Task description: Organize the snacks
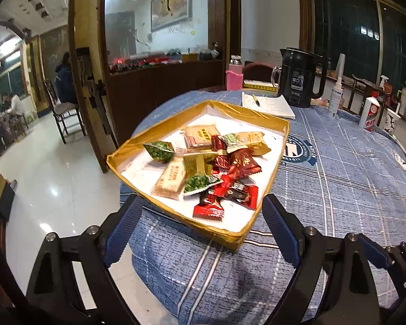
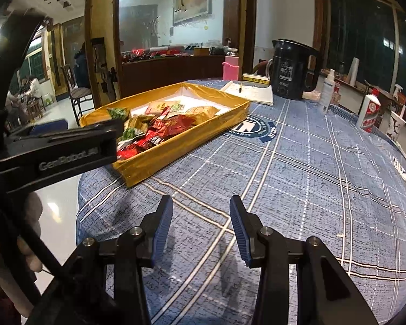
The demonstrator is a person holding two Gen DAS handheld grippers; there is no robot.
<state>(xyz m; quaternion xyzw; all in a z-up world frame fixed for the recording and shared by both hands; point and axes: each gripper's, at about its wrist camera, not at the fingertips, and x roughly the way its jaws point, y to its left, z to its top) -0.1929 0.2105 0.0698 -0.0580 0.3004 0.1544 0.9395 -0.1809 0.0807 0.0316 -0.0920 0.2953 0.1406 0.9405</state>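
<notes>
on the tablecloth (image 2: 297, 168), snacks (image 1: 216, 168) fill a gold tray (image 1: 127, 146)

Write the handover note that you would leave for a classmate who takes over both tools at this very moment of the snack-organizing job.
Left tool: open wide, empty, poised just short of the near corner of the gold tray.
Right tool: open, empty, over bare blue tablecloth, to the right of the tray.
Snacks: a mixed pile of red, green and tan packets, all inside the tray, near the table's left edge.
Done: nothing visibly sorted; no packet lies outside the tray.
Left: pick the packets out and group them. Keep clear of the notebook and black kettle behind the tray.
</notes>
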